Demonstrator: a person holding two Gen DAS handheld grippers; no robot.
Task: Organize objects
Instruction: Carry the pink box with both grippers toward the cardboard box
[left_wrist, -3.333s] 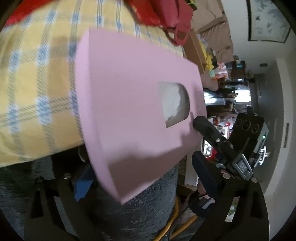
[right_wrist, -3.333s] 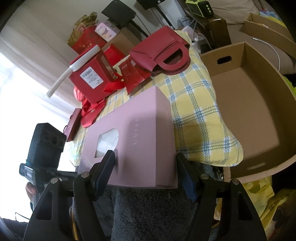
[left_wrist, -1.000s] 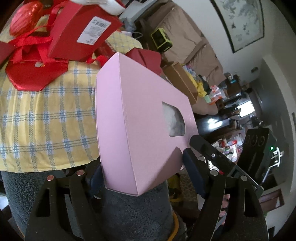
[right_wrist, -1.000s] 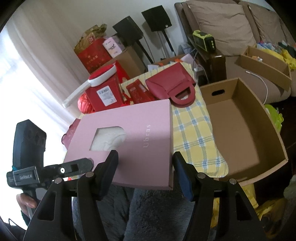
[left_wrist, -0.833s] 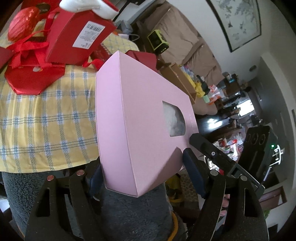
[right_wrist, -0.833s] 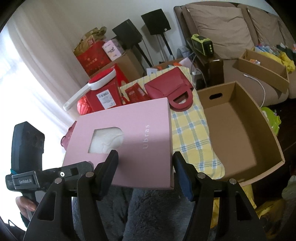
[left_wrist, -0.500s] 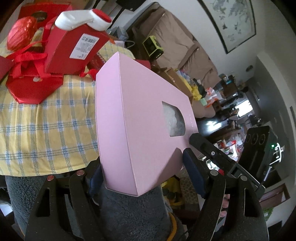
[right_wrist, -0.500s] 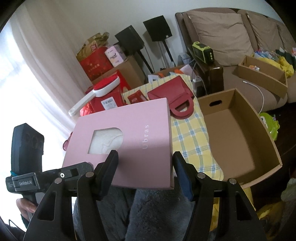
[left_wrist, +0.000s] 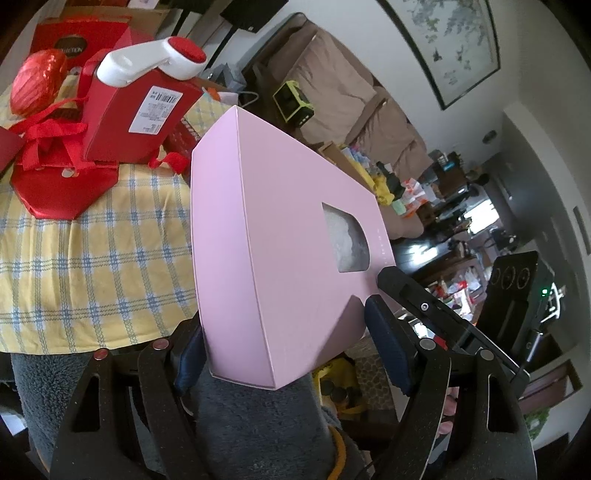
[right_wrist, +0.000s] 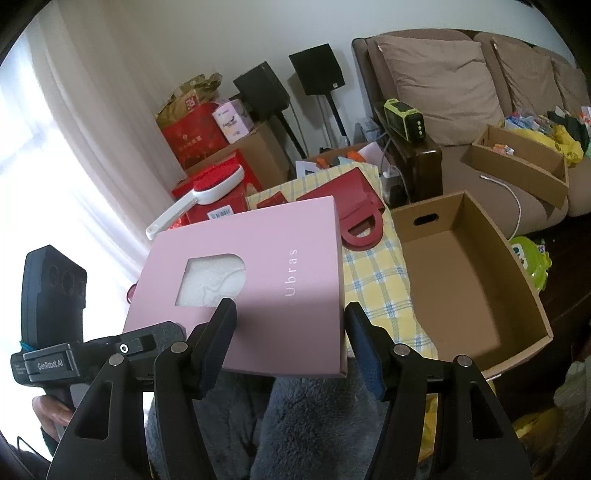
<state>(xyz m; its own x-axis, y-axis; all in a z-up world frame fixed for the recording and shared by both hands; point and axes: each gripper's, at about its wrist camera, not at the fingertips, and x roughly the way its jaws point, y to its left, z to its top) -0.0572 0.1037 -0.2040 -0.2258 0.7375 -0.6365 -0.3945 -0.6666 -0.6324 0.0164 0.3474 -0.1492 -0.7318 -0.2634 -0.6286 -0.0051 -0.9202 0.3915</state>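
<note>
A flat pink "Ubras" box (right_wrist: 255, 288) with a cut-out window is held in the air by both grippers. My right gripper (right_wrist: 288, 343) is shut on its near edge, one finger on the top face and one at the right side. My left gripper (left_wrist: 280, 343) is shut on the box's (left_wrist: 280, 236) other end and shows at the left of the right wrist view (right_wrist: 96, 354). An empty open cardboard box (right_wrist: 461, 280) sits to the right, below the pink box.
A yellow checked cloth (left_wrist: 74, 251) carries red gift boxes (left_wrist: 136, 118), a red handbag-shaped box (right_wrist: 351, 206) and a red-and-white lint brush (right_wrist: 199, 199). A sofa with cushions (right_wrist: 443, 74), a second cardboard tray (right_wrist: 524, 162), speakers and a curtain stand behind. Grey fleece (right_wrist: 306, 424) lies below.
Both grippers have lifted the pink box higher above the cloth and drawn back a little; more of the room and the cardboard box shows. The grips are unchanged.
</note>
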